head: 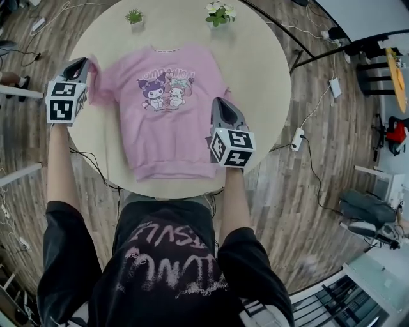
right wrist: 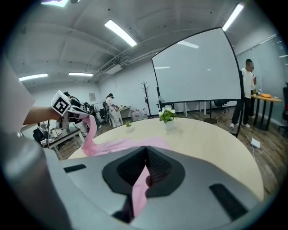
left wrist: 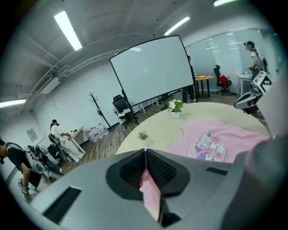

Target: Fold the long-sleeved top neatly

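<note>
A pink long-sleeved top (head: 163, 121) with a cartoon print lies face up on the round beige table (head: 255, 64). My left gripper (head: 85, 64) is at the table's left edge, shut on the left sleeve (head: 99, 80), which it holds lifted off the table. In the left gripper view pink cloth (left wrist: 150, 193) is pinched between the closed jaws. My right gripper (head: 217, 102) is over the top's right side, shut on pink fabric (right wrist: 140, 188) of the right sleeve. The right gripper view shows the left gripper (right wrist: 74, 112) with the sleeve (right wrist: 90, 134) hanging from it.
Two small potted plants (head: 135, 16) (head: 220, 13) stand at the table's far edge. The top's hem (head: 172, 171) lies close to the near edge. Cables and a power strip (head: 297, 138) lie on the wooden floor. A projection screen (left wrist: 153, 72) and people stand in the background.
</note>
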{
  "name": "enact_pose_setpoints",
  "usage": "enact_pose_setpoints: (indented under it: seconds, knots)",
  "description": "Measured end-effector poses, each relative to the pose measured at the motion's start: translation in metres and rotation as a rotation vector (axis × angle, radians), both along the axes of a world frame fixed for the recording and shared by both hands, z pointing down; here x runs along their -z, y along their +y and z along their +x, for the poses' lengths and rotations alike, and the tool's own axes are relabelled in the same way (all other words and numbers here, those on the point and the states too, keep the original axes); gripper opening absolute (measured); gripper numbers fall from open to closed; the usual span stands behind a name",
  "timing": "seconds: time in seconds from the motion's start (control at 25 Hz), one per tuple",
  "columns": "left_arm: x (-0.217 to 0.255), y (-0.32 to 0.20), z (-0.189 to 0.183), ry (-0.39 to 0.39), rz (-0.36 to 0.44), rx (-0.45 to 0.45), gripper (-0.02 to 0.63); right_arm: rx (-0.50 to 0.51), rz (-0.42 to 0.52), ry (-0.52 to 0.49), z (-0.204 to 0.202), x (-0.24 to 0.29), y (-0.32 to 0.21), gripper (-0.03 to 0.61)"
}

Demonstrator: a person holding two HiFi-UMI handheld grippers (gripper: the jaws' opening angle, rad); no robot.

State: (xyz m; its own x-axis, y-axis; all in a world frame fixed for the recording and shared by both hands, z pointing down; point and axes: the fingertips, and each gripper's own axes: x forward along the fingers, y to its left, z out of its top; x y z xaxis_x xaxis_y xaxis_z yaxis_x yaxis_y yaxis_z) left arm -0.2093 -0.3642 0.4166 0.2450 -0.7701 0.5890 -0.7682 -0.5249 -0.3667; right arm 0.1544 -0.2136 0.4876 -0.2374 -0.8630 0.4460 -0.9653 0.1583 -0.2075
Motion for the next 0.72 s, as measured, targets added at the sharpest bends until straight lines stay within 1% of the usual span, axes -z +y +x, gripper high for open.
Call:
enact_pose_setpoints:
  seconds: [0.24,0.36,0.48,0.56,0.64,0.72]
  knots:
    - [-0.019,-0.015,0.132,-0.023,-0.009,-0.141,0.023,-0.054,-0.029,-0.006,0.068,-0.015,0.007,0.006]
    - [-0.039,-0.016,0.187,-0.041,-0.032,-0.210,0.023,-0.079,-0.051,-0.008,0.093,-0.024,0.016,0.006]
    - [-0.065,-0.014,0.228,-0.065,-0.053,-0.260,0.023,-0.096,-0.076,-0.005,0.112,-0.035,0.025,0.006]
    - [-0.081,-0.011,0.249,-0.071,-0.071,-0.279,0.025,-0.106,-0.091,-0.006,0.122,-0.041,0.031,0.008]
    - [-0.095,-0.009,0.264,-0.062,-0.093,-0.286,0.037,-0.113,-0.101,-0.008,0.131,-0.045,0.035,0.011]
    - [-0.105,-0.007,0.277,-0.035,-0.114,-0.292,0.047,-0.118,-0.106,-0.011,0.137,-0.048,0.038,0.015]
